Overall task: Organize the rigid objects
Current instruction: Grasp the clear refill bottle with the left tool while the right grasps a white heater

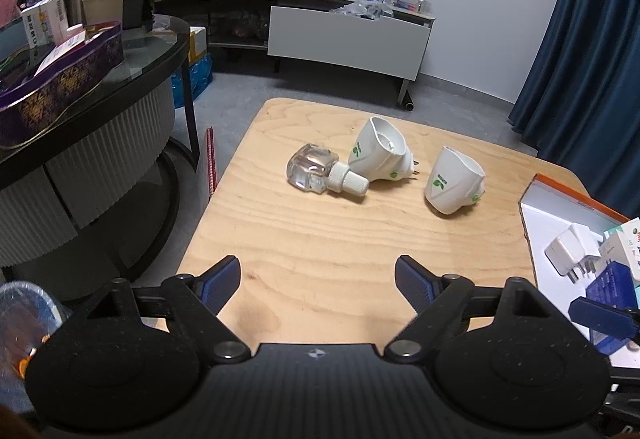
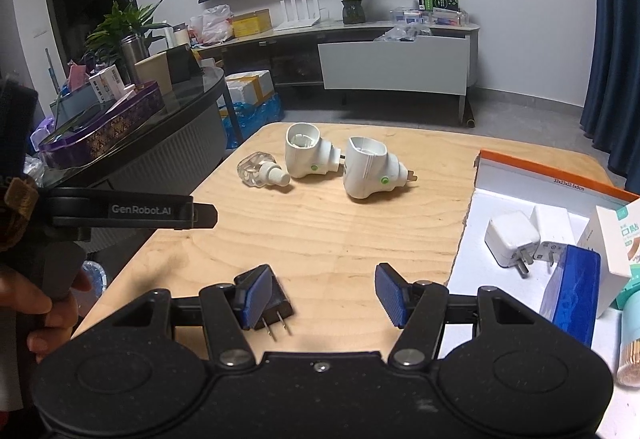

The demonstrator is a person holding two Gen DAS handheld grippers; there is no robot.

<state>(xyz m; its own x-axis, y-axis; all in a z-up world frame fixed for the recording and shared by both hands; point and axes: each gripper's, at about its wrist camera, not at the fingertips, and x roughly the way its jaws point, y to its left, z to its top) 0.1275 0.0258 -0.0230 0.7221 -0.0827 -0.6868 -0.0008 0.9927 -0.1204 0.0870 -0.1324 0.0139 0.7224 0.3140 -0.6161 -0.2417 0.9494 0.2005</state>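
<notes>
Bottle of clear liquid lay on its side on the wooden table, cap touching one white plug-in heater; probably light, hard, slippery, best gripped at the ribbed cap. Left gripper and right gripper hovered spread and empty, nearer than the bottle

**Both grippers spread wide, low in frame**

Your left gripper sits at the bottom of its view, blue pads far apart, nothing between them. Your right gripper is likewise spread wide. Your left hand grips the handle at lower left.
</notes>
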